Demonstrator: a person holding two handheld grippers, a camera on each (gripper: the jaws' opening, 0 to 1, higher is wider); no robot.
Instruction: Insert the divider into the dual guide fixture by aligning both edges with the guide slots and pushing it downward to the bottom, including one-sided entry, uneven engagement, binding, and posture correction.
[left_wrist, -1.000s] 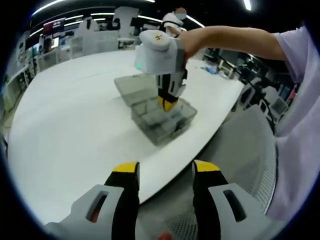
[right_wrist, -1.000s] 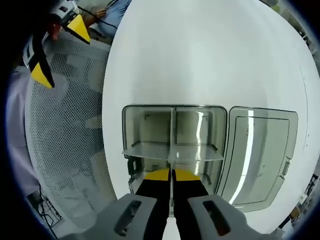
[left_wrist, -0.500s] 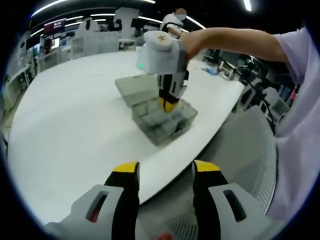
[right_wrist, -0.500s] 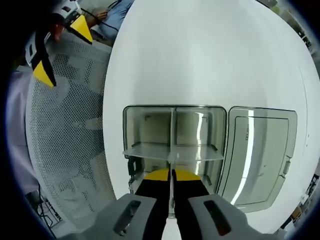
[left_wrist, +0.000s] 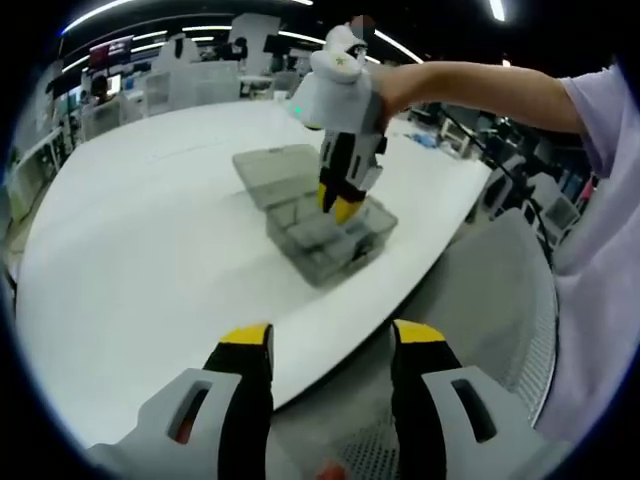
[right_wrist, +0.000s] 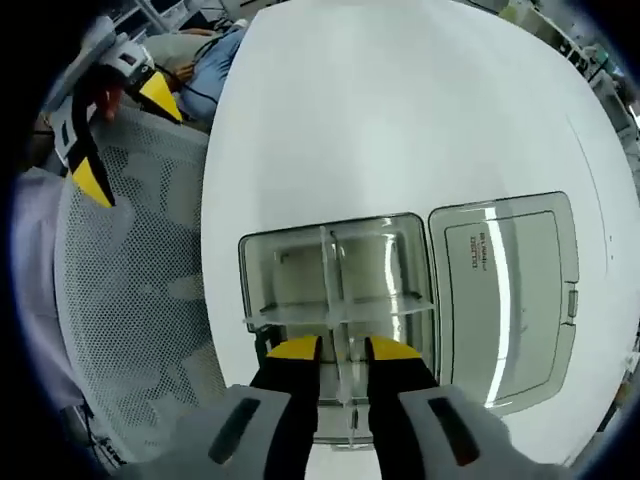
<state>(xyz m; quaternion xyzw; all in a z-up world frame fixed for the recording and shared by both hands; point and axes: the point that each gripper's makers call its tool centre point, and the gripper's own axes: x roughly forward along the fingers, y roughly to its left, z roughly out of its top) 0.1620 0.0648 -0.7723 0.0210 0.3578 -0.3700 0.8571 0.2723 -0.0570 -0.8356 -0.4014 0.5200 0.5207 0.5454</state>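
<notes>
A clear, thin divider (right_wrist: 338, 385) stands in the open compartment box (right_wrist: 262, 262). It looks light, stiff and slippery; hold its top edge. Right gripper (right_wrist: 343, 350) straddles it, jaws apart; left gripper (left_wrist: 328, 335) gapes, idle.

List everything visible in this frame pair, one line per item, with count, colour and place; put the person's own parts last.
Table: one, white, rounded edge, under the box.
Compartment box: one, clear grey plastic, near the table edge, open.
Lid: one, clear grey, lying flat beside the box, joined to it.
Divider: one, clear, standing in the box between the right gripper's jaws.
Cross divider: one, clear, spanning the box.
Mesh chair: one, grey, beside the table.
Background shelving and ceiling lights: several, far side of the room.
Right gripper: one, grey with yellow-tipped jaws, open above the box.
Left gripper: one, same colours, open, off the table edge.
Person's arm: one, holding the right gripper; lilac sleeve.
</notes>
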